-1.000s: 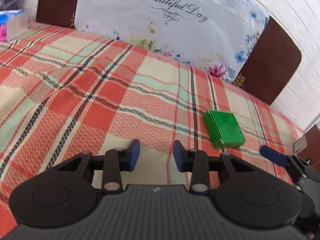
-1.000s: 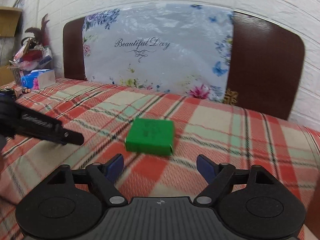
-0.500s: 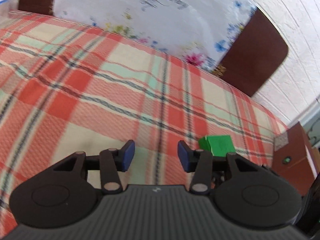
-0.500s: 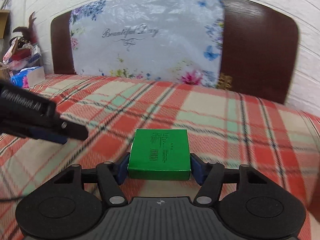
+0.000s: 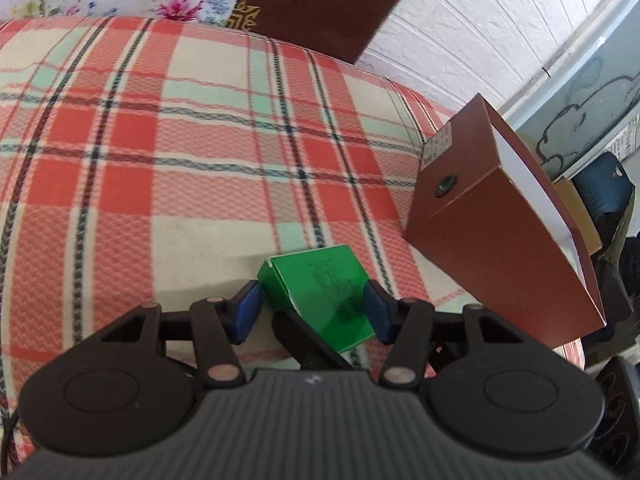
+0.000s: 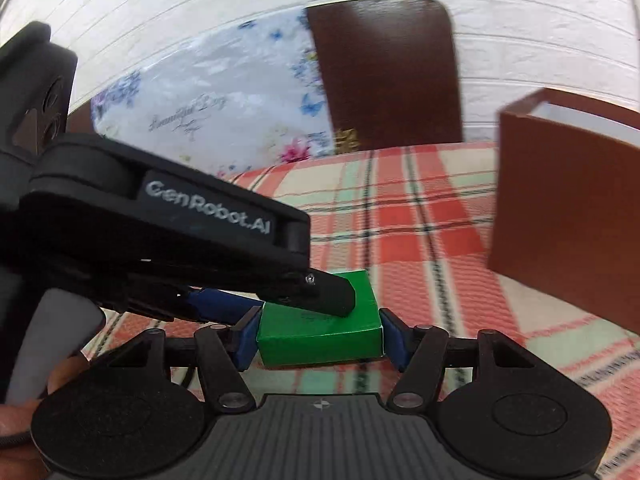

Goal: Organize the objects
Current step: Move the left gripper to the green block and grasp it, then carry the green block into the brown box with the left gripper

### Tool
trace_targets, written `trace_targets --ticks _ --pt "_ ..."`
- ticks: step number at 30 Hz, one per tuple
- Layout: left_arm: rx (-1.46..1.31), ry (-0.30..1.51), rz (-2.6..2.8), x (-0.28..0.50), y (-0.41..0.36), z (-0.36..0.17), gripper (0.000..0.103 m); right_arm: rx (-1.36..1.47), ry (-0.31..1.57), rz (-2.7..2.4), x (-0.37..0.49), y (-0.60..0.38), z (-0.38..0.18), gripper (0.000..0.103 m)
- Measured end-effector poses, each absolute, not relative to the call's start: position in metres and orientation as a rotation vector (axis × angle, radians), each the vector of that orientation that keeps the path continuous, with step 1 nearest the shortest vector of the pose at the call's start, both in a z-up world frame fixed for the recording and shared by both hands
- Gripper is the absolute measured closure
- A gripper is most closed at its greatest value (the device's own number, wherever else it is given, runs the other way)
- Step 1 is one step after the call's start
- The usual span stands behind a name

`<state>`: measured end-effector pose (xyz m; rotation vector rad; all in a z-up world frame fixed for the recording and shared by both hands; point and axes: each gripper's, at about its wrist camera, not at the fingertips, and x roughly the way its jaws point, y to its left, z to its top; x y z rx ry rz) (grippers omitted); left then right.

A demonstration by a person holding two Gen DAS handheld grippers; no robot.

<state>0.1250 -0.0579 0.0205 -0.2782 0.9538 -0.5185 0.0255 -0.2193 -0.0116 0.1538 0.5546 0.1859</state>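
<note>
A flat green box (image 6: 320, 330) sits between the pads of my right gripper (image 6: 316, 332), which is shut on it just above the plaid bedspread (image 6: 420, 216). The green box also shows in the left wrist view (image 5: 320, 292), tilted, between the blue pads of my left gripper (image 5: 312, 310), which is open around it with gaps on both sides. My left gripper (image 6: 224, 304) reaches in from the left in the right wrist view, one finger lying over the box top. An open brown box (image 5: 500, 232) with a white inside stands to the right.
The brown box also shows at the right in the right wrist view (image 6: 568, 208). A dark wooden headboard (image 6: 384, 72) with a floral plastic cover (image 6: 224, 96) stands behind the bed. The bed edge and dark items lie at the far right (image 5: 604, 196).
My right gripper closed on the green box and lifted it toward the brown box. My left gripper swung right and now straddles the same box.
</note>
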Motion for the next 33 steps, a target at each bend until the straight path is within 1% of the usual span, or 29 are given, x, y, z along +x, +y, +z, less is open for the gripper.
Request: trace_targets --ticks 3,4,11,14,17,26,33 --pt "-0.261 0.929 -0.546 0.123 -0.066 0.034 0.059 0.177 0.523 0.154 0.020 -0.229 -0.008 0.044" --pt "-0.257 0.919 -0.560 0.123 -0.070 0.040 0.060 0.169 0.503 0.143 0.018 -0.232 -0.005 0.044" --pt "-0.179 0.815 -0.683 0.121 -0.122 0.086 0.060 0.108 0.327 0.024 0.005 -0.258 0.024 0.044" --pt "-0.109 0.769 -0.720 0.120 -0.152 0.104 0.055 0.109 0.268 -0.011 0.004 -0.276 0.038 0.044" --pt "-0.074 0.742 -0.764 0.121 -0.176 0.114 0.055 0.107 0.238 -0.071 0.007 -0.291 0.046 0.043" --pt "-0.003 0.700 -0.841 0.121 -0.236 0.124 0.055 0.139 0.180 -0.170 0.021 -0.338 0.055 0.043" --pt "0.021 0.691 -0.881 0.128 -0.265 0.125 0.055 0.146 0.165 -0.225 0.037 -0.365 0.054 0.043"
